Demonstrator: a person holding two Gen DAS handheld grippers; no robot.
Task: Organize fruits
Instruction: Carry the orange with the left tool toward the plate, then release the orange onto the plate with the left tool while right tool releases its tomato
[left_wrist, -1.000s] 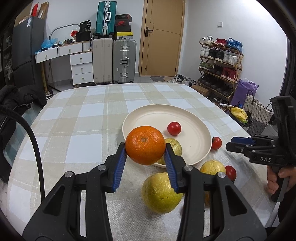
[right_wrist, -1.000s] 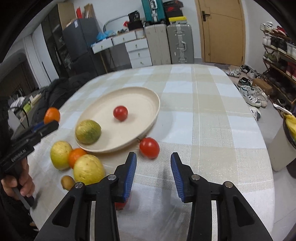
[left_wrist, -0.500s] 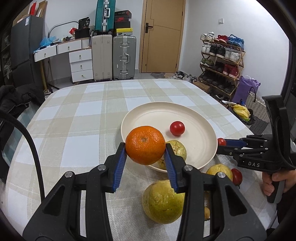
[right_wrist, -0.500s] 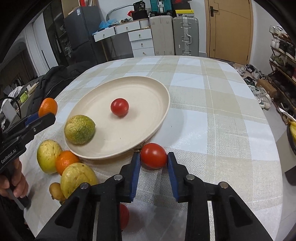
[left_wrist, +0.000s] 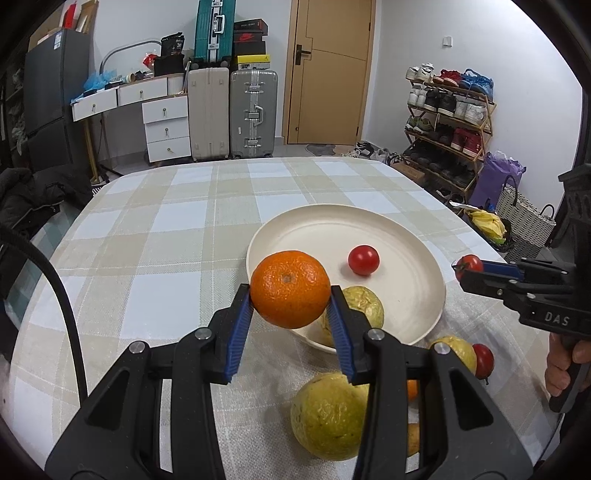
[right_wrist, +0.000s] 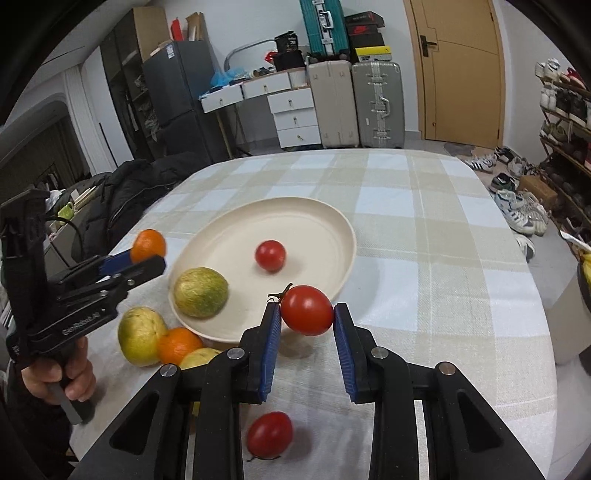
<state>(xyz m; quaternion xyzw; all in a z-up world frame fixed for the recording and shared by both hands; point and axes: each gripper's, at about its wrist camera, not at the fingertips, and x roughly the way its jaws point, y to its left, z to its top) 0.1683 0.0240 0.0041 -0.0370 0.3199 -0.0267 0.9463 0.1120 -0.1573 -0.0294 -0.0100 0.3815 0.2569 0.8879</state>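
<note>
My left gripper (left_wrist: 291, 293) is shut on an orange (left_wrist: 290, 288) and holds it above the near rim of the cream plate (left_wrist: 406, 236). My right gripper (right_wrist: 306, 314) is shut on a red tomato (right_wrist: 307, 309), lifted just off the cloth beside the plate (right_wrist: 325, 221). On the plate lie a red tomato (right_wrist: 270, 254) and a yellow-green citrus (right_wrist: 200, 292). On the cloth near the plate sit a yellow-green citrus (right_wrist: 140, 335), a second orange (right_wrist: 179, 345), another yellow fruit (left_wrist: 328, 415) and a loose tomato (right_wrist: 269, 434).
The table has a beige and white checked cloth (left_wrist: 147, 251). A dark jacket (right_wrist: 129, 192) lies off its left edge. Suitcases (left_wrist: 232, 110), drawers and a shoe rack (left_wrist: 450, 118) stand by the far walls. A basket (left_wrist: 521, 218) sits on the floor at right.
My right gripper closed around the tomato beside the plate and lifted it off the cloth. My left gripper still holds the orange and has moved forward towards the plate.
</note>
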